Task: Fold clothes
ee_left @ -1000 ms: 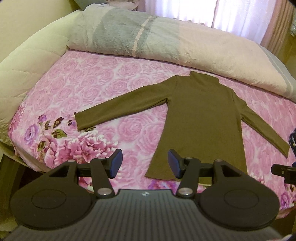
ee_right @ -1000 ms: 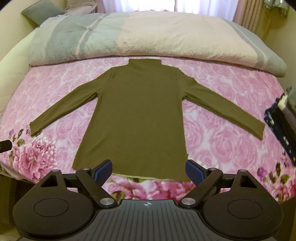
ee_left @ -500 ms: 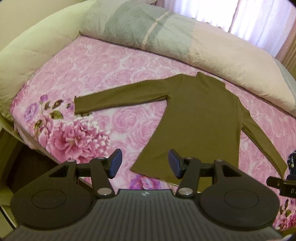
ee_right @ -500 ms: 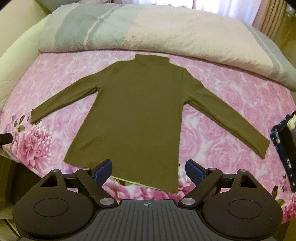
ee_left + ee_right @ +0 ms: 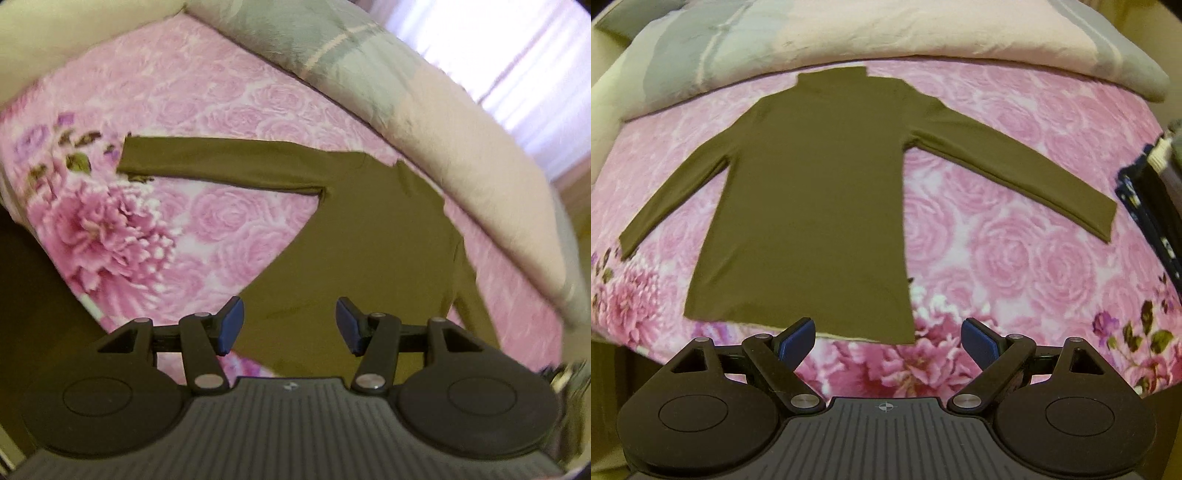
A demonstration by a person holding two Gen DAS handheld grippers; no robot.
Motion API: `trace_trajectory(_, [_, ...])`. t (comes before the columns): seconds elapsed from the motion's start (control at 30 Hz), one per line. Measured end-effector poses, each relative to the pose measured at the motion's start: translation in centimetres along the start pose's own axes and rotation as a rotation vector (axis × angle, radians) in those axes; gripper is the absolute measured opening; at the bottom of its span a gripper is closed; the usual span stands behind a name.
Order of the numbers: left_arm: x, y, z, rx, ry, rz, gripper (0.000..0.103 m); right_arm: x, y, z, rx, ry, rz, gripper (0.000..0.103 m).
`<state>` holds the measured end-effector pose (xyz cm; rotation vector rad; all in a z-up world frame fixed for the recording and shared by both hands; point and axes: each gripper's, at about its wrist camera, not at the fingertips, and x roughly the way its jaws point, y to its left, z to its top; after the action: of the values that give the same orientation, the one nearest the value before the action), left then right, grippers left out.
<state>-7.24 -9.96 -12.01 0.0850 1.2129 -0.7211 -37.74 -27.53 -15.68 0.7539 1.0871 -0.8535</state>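
While the bed (image 5: 1015,229) with its pink rose sheet carried everything, the folded duvet (image 5: 886,29) lay along its far side. The olive long-sleeved top (image 5: 816,192) lay flat, collar toward the duvet, both sleeves spread and the hem at the near edge; no fold looked begun, so all the folding remained. The left gripper (image 5: 288,326) and right gripper (image 5: 884,338) hung over the hem, fingers released and grasping nothing.
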Motion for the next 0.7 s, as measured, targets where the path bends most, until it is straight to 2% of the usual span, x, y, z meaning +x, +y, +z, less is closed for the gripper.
trace_trajectory(0.2, [5.2, 4.5, 3.1, -0.253, 0.034, -0.071, 0.051, 1.1, -0.9, 1.3, 0.106, -0.031, -0.048, 0.089])
trace_trajectory(0.33, [9.4, 9.0, 5.1, -0.422, 0.053, -0.085, 0.05, 3.7, 0.3, 2.8, 0.131, 0.008, -0.086, 0.089])
trace_trajectory(0.53, [16.3, 17.2, 8.4, -0.651, 0.007, -0.055, 0.049, 9.3, 4.6, 4.7, 0.108, 0.05, -0.121, 0.089])
trace_trajectory(0.7, [21.6, 23.0, 10.8, -0.836, -0.074, -0.06, 0.049, 13.9, 7.8, 6.6, 0.105, 0.049, -0.135, 0.089])
